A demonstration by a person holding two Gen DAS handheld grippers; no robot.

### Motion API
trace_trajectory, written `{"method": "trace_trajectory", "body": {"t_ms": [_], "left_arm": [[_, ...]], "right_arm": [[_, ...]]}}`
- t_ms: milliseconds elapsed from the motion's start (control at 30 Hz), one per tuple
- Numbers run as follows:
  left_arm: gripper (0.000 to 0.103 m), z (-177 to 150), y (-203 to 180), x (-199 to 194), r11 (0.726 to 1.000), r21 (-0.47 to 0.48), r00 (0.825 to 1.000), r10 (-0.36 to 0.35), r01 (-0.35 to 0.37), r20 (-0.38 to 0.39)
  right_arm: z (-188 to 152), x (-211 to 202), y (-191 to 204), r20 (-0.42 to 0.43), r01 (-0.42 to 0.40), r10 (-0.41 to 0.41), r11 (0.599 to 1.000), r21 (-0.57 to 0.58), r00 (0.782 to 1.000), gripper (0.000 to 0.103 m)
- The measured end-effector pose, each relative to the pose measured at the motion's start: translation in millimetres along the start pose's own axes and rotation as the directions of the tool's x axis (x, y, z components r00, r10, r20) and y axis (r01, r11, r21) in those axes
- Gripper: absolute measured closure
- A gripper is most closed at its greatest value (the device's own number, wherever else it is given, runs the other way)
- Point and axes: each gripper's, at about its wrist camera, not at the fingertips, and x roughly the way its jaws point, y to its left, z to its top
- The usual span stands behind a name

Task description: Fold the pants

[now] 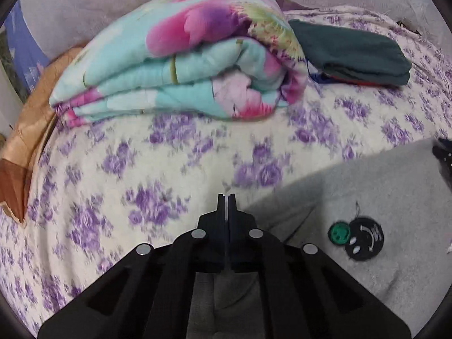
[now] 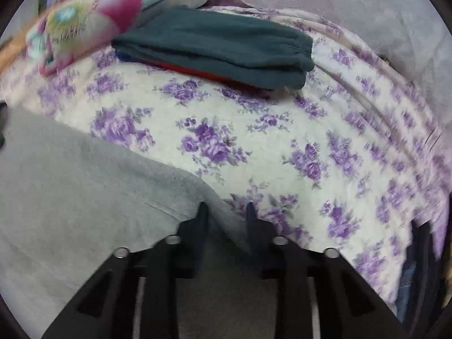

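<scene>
The grey pants (image 1: 375, 186) lie on the bed, with a black smiley patch and a green patch (image 1: 364, 240) on them. My left gripper (image 1: 226, 197) is shut at the pants' left edge; grey cloth shows under its fingers, but whether it is pinched is unclear. In the right wrist view the grey pants (image 2: 70, 183) fill the lower left. My right gripper (image 2: 226, 207) is open, its fingers straddling the pants' right edge.
The bed has a white sheet with purple flowers (image 1: 141, 169). A folded floral quilt (image 1: 183, 65) lies at the back left. A stack of folded dark green clothes (image 2: 220, 48) lies behind. A brown pillow edge (image 1: 25, 147) is at the left.
</scene>
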Motion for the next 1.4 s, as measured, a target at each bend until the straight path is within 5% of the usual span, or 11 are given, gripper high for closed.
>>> {"method": "trace_trajectory", "body": {"t_ms": [67,167,367,500,767,833,900,967,1133,1267,1400], "left_arm": [[0.072,-6,8,-11,1.0,0.011,1.0,-0.02,0.02,0.024],[0.035,-8,22,-23,0.999,0.049,0.999,-0.018,0.016,0.046],[0.029,-6,25,-21,0.985,0.155,0.996,-0.08,0.075,0.025],[0.026,-4,16,-13,0.965,0.264,1.0,-0.017,0.009,0.025],[0.008,-7,38,-15,0.967,0.252,0.998,-0.045,0.033,0.043],[0.009,-14,29,1,0.964,0.254,0.997,-0.073,0.078,-0.029],[0.029,-22,17,9,0.957,0.273,0.995,-0.08,0.093,-0.058],[0.08,-24,6,5,0.933,0.311,0.984,-0.162,0.178,-0.078],[0.088,-30,-10,-4,0.905,0.414,0.996,-0.087,0.094,-0.035],[0.091,-26,-8,-18,0.922,0.382,0.998,-0.066,0.058,0.007],[0.091,-17,2,-65,0.948,0.315,0.987,-0.095,0.051,0.126]], "right_arm": [[1,-22,-10,0.072,-0.058,0.056,0.998,0.025,0.996,0.028],[5,-43,-18,0.117,-0.058,0.055,0.998,0.024,0.992,0.022],[6,-37,-11,0.109,-0.097,0.097,0.995,-0.003,0.989,0.021],[5,-27,-6,0.08,-0.084,0.084,0.996,-0.009,0.993,0.016],[8,-18,-1,0.07,-0.095,0.097,0.995,-0.034,0.993,0.011],[11,-14,-1,0.065,-0.129,0.129,0.992,-0.009,0.989,0.011],[14,-12,1,0.063,-0.158,0.159,0.987,-0.013,0.985,0.011],[15,-7,6,0.046,-0.166,0.167,0.986,-0.033,0.985,0.011],[11,19,27,-0.042,-0.161,0.158,0.983,-0.083,0.987,0.013],[6,17,28,-0.048,-0.222,0.223,0.975,0.018,0.974,0.081],[-2,-58,-5,0.125,-0.356,0.345,0.931,0.08,0.93,0.088]]}}
